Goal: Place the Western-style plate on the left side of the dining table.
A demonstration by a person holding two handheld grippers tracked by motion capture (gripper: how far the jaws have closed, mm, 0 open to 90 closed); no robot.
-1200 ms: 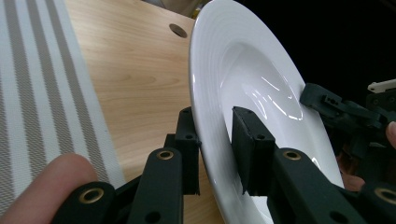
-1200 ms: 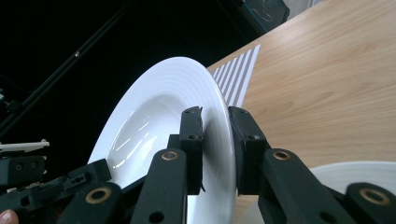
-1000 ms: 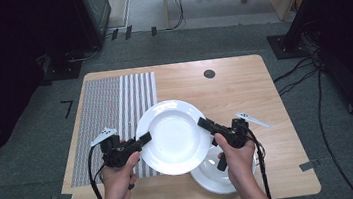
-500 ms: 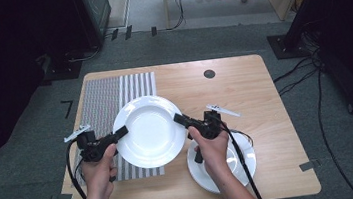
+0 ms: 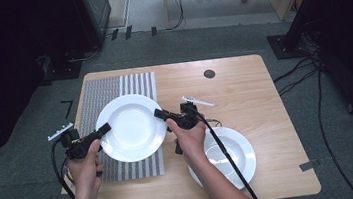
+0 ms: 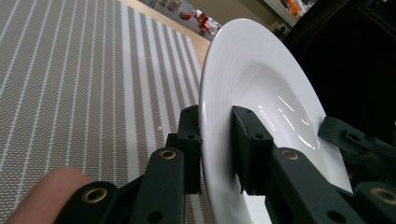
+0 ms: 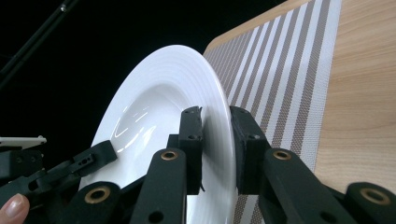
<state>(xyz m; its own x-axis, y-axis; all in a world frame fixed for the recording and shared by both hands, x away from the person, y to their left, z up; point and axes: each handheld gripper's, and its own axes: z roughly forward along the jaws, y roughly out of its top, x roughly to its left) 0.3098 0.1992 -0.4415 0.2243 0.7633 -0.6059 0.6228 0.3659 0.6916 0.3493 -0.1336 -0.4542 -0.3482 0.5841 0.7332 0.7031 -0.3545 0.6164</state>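
The white plate [image 5: 131, 128] has been carried to the left across the tabletop [image 5: 243, 87] within the last second: earlier it was held near the middle, partly above the second plate [image 5: 231, 156], and now it is found over the striped placemat [image 5: 113, 89], well clear of that second plate. It is held by 2 grippers at opposite points of its rim. The left gripper [image 5: 103, 129] is clenched on the left edge, and the right gripper [image 5: 158, 113] is clenched on the right edge; in both gripper views the rim is seen pressed between the black jaws. It is judged that the plate is being brought to the placemat, so lowering and release remain to be done.
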